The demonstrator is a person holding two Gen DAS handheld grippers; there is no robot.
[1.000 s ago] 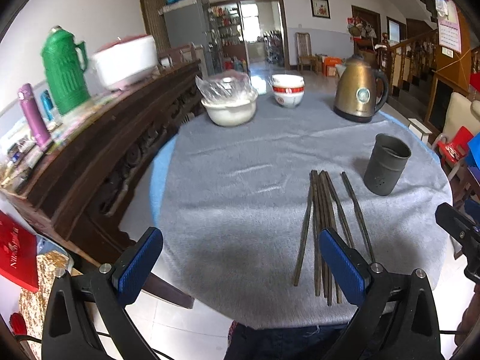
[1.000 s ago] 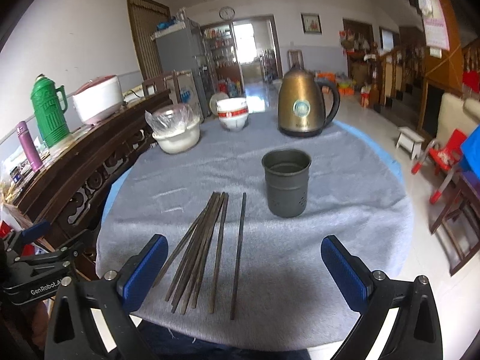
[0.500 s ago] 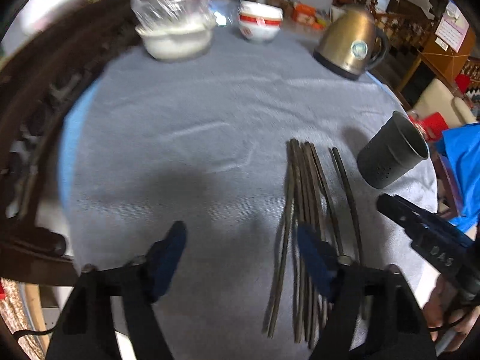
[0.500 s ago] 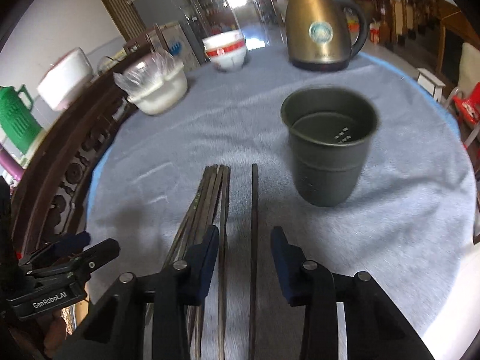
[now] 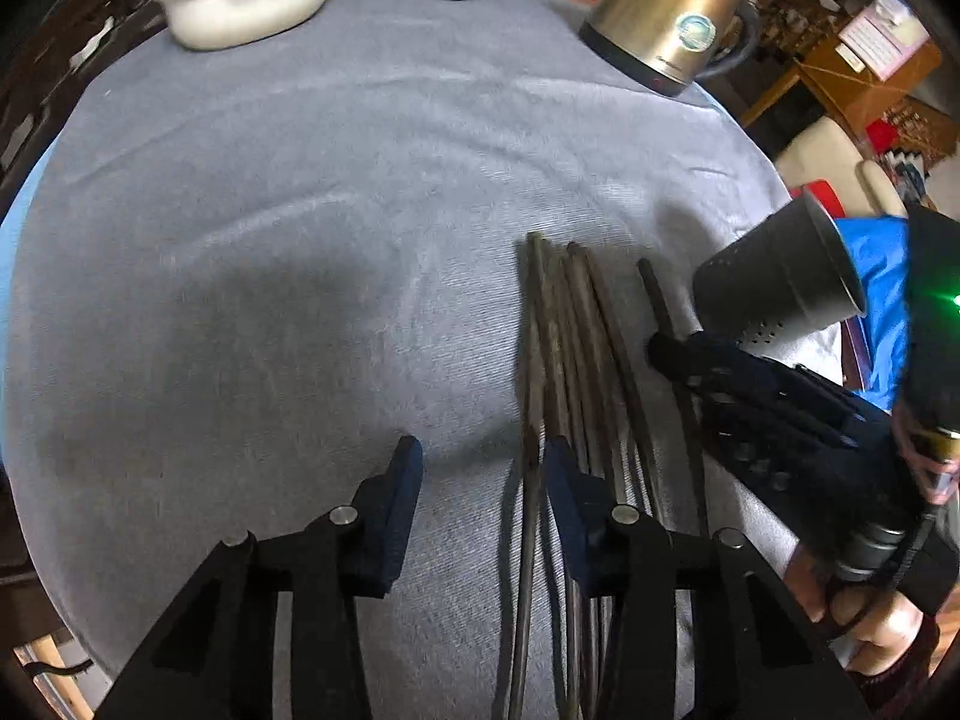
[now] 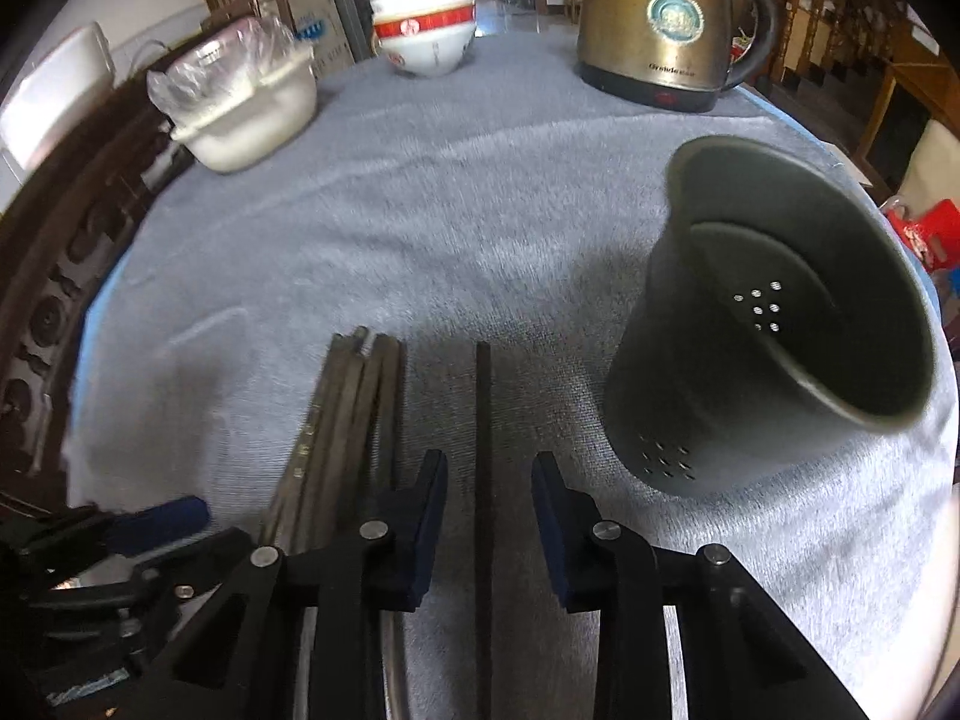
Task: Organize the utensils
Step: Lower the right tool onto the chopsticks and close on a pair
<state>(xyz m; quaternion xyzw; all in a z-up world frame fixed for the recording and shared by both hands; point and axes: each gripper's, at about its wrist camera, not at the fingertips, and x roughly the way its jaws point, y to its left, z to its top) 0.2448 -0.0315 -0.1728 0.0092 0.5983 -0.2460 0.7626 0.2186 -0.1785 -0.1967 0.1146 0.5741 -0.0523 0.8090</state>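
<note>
Several dark chopsticks (image 5: 576,360) lie side by side on the grey tablecloth (image 5: 270,240), with a dark perforated holder cup (image 5: 774,294) to their right. My left gripper (image 5: 483,474) points down over the near part of the bundle. Its jaws are closing, with the leftmost chopstick (image 5: 531,408) between them and the pads clear of it. My right gripper (image 6: 489,480) straddles the single chopstick (image 6: 483,408) that lies apart, between the bundle (image 6: 348,408) and the cup (image 6: 768,324). Its jaws are closing too, with a gap on both sides of the stick.
A brass-coloured kettle (image 6: 660,30), stacked red-and-white bowls (image 6: 426,30) and a white bowl under plastic film (image 6: 240,108) stand at the far side. A carved wooden sideboard (image 6: 42,300) runs along the left. A person's hand (image 5: 870,630) holds the right gripper.
Both grippers have dropped toward the table and tilted downward onto the chopsticks. Their jaws have narrowed from wide open to a small gap around a stick.
</note>
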